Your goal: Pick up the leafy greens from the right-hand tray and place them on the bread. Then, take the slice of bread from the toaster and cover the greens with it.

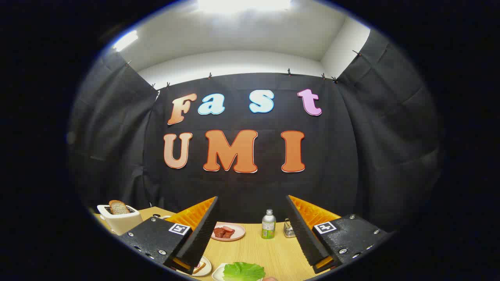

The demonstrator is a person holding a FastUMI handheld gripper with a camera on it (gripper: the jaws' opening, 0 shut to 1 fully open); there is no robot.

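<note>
— Where are the greens?
— I'm seeing the leafy greens [243,271] lying on their tray [217,273] (between the fingers, low), gripper [252,230] gaping wide, empty.
— Bread?
— Sitting in the toaster [119,220].

The camera rode on the gripper [252,230], low over the desk [273,249], facing level toward the wall beyond the desk.

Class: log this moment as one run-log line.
gripper: open, holding nothing | leafy greens: on tray, between fingers, near | bread slice: upright in toaster | step: greens not yet picked
</note>
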